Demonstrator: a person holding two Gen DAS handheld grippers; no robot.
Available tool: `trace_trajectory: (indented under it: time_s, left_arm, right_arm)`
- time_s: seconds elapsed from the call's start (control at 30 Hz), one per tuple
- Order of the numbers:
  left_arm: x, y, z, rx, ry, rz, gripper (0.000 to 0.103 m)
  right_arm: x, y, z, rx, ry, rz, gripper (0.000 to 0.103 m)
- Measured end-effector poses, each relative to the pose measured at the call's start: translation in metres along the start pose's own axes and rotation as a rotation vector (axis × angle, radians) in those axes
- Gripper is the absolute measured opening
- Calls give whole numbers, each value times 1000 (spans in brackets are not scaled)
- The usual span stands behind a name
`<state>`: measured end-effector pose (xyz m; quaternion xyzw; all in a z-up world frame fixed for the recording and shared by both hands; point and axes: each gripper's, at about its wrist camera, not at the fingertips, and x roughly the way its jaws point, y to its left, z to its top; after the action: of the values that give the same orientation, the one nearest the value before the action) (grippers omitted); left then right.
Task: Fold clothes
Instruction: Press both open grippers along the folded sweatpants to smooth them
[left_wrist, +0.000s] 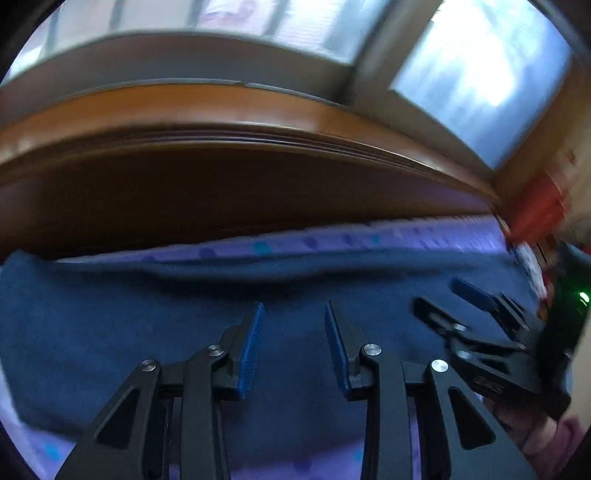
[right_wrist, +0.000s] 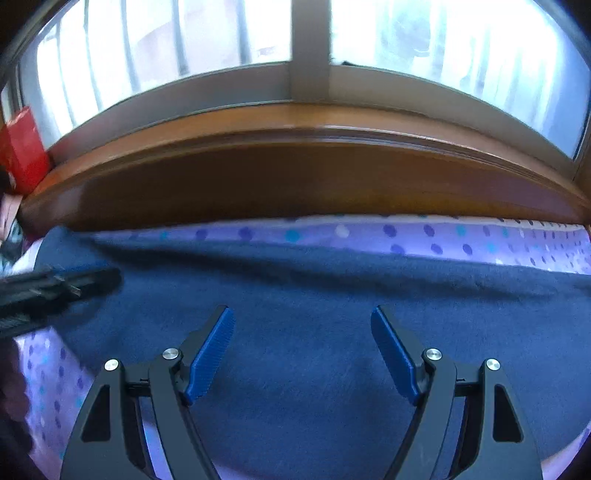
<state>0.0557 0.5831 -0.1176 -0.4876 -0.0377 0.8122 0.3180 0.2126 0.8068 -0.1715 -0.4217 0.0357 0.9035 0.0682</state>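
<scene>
I've got the navy cloth lying flat on the dotted sheet, soft, light and limp, so I'd pinch an edge; left gripper part open, right gripper wide, both empty.

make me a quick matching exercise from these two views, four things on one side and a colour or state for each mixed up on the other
Things:
1. garment
2. bed sheet
3. box
4. right claw

Descriptions:
A. red, standing at the window ledge's end
B. open, nothing between its pads
C. dark blue, spread flat
D. lilac with dots

Pairs: 1-C, 2-D, 3-A, 4-B
</scene>
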Motion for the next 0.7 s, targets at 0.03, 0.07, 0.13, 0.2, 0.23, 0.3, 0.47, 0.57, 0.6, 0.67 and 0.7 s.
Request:
trace_trajectory:
  time_s: [0.03,0.07,0.13,0.2,0.23,0.3,0.47,0.57,0.6,0.67,0.7]
  left_arm:
    - [1,10,6,-51,-24,14,34]
    - [4,15,12,-84,-44,35,34]
    - [5,44,11,-124,-39,112,30]
    - [1,61,13,-181,-40,69,18]
    - [-2,64,15,-194,-31,65,18]
    - [-12,66,18,-209,-20,91,18]
    - [-47,48,8,-159,-38,127,24]
    - [-49,30,-11,-72,2,147,24]
    - [-48,25,-20,-41,11,167,25]
    - [-34,24,-33,-17,59,194,25]
    - [-27,24,-40,-6,83,208,25]
  right_arm:
    - [4,-3,5,1,-11,-7,78]
    - [8,-7,10,2,-22,-13,78]
    - [25,-16,15,34,-6,-24,78]
    - [40,-23,16,56,17,-13,82]
    - [47,-26,16,65,27,-8,84]
    - [46,-23,20,23,29,-25,84]
    - [5,-28,17,41,11,-28,84]
    - [-20,-33,-3,84,47,-56,84]
    - [-26,-34,-11,97,63,-69,84]
    - [-18,-38,-27,108,133,-84,84]
    - [-13,-40,-35,114,168,-91,84]
